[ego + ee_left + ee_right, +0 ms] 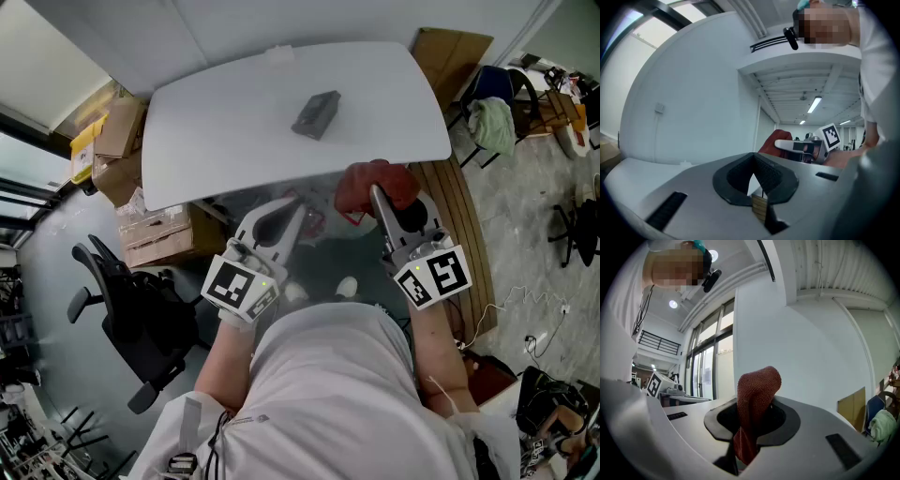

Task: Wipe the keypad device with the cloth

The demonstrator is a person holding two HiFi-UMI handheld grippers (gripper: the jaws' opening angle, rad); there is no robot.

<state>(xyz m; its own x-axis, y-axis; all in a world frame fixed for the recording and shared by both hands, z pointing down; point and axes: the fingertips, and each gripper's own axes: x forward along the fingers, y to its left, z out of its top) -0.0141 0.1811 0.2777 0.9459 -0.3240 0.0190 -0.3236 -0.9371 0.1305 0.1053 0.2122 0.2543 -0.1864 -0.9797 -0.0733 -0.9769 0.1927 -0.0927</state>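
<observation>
While the keypad device lies on the white table, well apart from my 2 grippers, wiping has not begun. My right gripper is clamped on the red cloth; my left gripper is closed, empty. All wiping remains. The device's keys are too small to see; neither gripper view shows it.

The cloth is a coarse, nubbly rust-red weave, matt. The right gripper and left gripper have smooth grey plastic shells with a dull sheen and black ribbed pads. The table is smooth matt white. On it, the keypad device looks like dark matt plastic. Left of the table, the boxes are plain brown cardboard.
</observation>
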